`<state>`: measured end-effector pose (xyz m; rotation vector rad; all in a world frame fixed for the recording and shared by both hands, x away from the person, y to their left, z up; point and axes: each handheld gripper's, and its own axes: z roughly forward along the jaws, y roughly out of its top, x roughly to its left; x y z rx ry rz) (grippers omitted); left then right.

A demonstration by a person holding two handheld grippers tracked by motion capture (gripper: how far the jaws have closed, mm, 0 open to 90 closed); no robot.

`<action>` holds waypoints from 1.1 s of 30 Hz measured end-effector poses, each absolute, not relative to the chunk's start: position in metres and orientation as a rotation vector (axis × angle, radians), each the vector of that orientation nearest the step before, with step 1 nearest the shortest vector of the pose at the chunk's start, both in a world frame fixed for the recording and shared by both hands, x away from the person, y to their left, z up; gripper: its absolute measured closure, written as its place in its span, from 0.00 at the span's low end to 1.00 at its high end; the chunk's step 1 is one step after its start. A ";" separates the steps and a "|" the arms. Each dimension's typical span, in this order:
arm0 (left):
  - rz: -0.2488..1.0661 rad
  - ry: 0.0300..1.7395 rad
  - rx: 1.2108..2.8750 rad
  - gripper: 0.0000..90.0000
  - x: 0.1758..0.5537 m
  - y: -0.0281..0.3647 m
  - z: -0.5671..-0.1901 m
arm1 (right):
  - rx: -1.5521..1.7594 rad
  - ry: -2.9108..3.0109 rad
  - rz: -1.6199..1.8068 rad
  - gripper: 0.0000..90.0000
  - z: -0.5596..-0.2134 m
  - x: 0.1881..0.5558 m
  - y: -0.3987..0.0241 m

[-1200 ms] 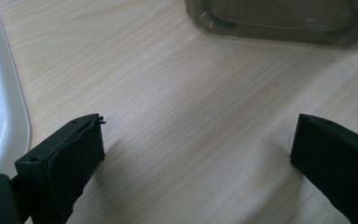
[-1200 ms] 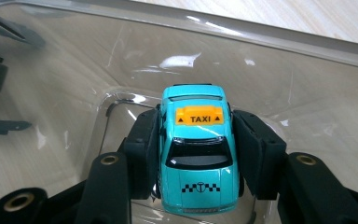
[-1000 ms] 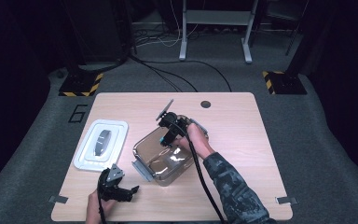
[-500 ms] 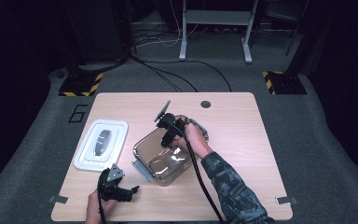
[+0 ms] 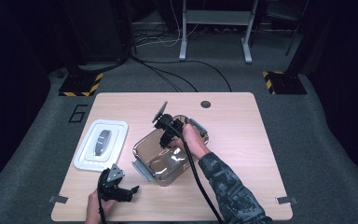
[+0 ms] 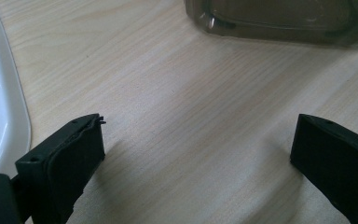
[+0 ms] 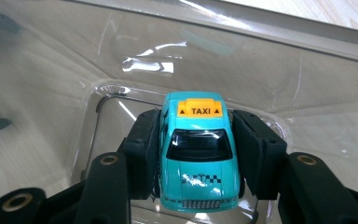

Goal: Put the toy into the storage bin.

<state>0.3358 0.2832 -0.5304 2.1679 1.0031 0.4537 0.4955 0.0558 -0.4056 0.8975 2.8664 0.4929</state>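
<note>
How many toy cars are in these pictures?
1. A teal toy taxi is clamped between the fingers of the right gripper, inside the clear plastic container at the middle of the table. The hand may hide part of the container in the high view.

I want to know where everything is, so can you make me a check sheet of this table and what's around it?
Surface: pale wooden table, a round hole near its far edge.
Job's things: turquoise toy taxi held inside the clear plastic container; its white lid lies apart, to the left.
Clutter: nothing seen.
Grippers: right gripper shut on the taxi's sides; left gripper open over bare wood.
Cables: one trails from the right gripper; more on the floor behind.
Surroundings: grey carpet, a 6 marked on it, striped blocks, a stand's legs.
</note>
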 end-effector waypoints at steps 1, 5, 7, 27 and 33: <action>0.453 1.001 2.165 0.03 0.336 0.283 -0.531 | 0.896 2.866 0.492 0.57 -0.406 0.495 0.056; 0.456 1.005 2.166 0.03 0.335 0.283 -0.530 | 0.899 2.857 0.510 0.51 -0.403 0.494 0.055; 0.456 1.003 2.165 0.03 0.335 0.283 -0.531 | 0.916 2.830 0.541 0.47 -0.400 0.492 0.054; 0.443 1.002 2.170 0.03 0.336 0.284 -0.530 | 0.966 2.597 0.881 0.14 -0.361 0.457 -0.018; 0.450 1.005 2.163 0.03 0.336 0.283 -0.531 | 1.015 2.511 0.924 0.09 -0.354 0.446 -0.046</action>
